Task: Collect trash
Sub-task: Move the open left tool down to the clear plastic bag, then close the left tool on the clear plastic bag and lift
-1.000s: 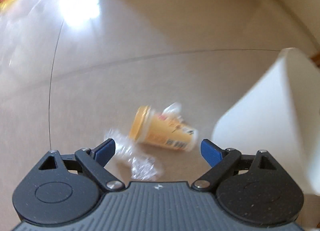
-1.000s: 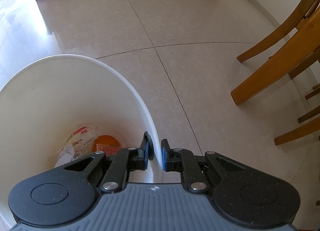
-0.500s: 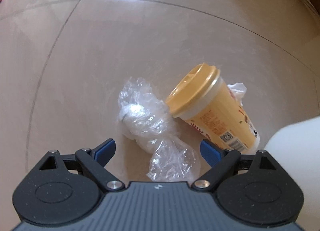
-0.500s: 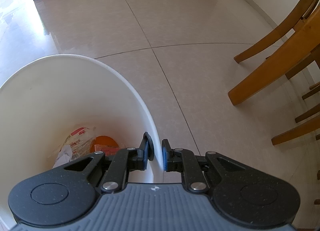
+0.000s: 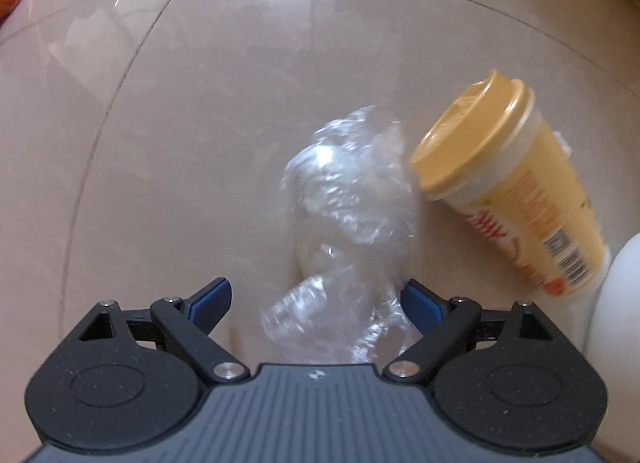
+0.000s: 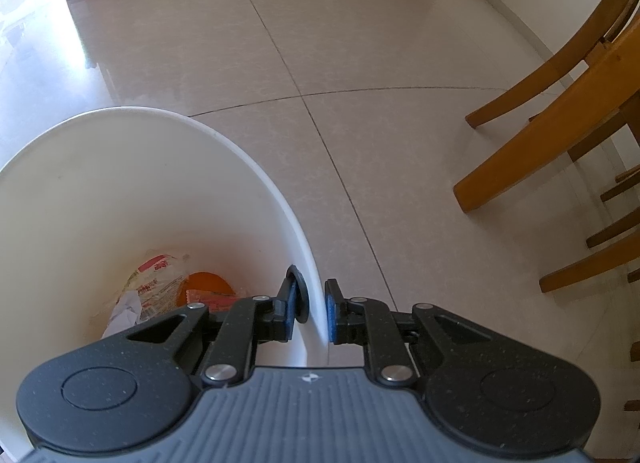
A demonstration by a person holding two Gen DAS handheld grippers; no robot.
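Gaping left tongs (image 5: 316,299) straddle one plastic wrap (image 5: 344,231) beside one cup (image 5: 516,191); right tongs (image 6: 312,311) pinch bin (image 6: 240,151).

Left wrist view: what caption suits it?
Open left gripper closing in on crumpled clear plastic beside a fallen yellow cup.

right gripper (image 6: 313,309) clamped on white bin (image 6: 224,143) rim, lower centre | wrappers (image 6: 160,283) inside bin | wooden chair legs (image 6: 532,147) right
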